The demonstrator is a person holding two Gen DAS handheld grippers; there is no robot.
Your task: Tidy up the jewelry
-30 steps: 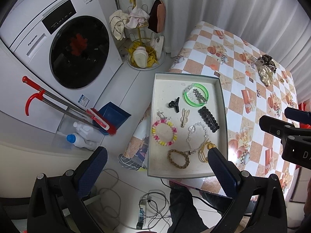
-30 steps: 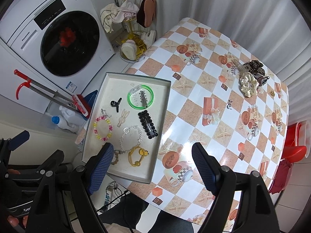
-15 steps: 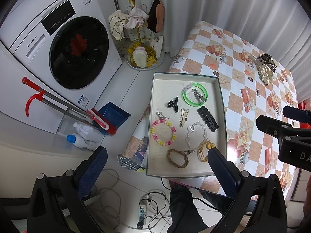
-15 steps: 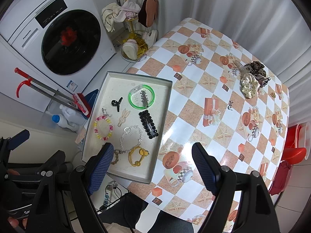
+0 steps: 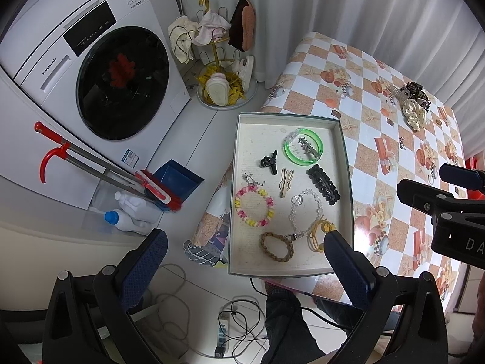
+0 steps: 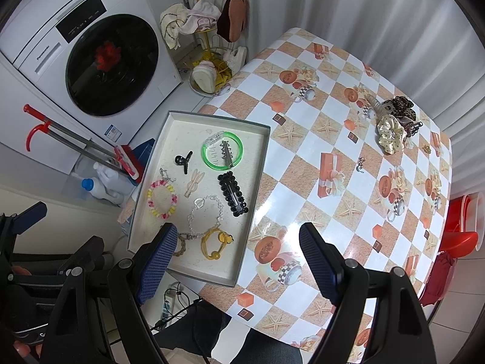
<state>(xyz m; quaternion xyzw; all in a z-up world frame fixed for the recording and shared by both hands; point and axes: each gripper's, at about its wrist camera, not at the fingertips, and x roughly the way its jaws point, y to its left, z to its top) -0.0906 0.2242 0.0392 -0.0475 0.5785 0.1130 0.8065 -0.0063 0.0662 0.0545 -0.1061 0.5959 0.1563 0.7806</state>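
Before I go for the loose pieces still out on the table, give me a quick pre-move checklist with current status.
1. Left gripper open and empty: ok.
2. Right gripper open and empty: ok.
3. Tray fully on the table: not ok, its near-left corner overhangs the edge.
4. Free space in tray for more items: ok, its far-left part is bare.
5. Scrunchie pile in view on the far side: ok.
6. Small charm lying apart from the pile: ok.
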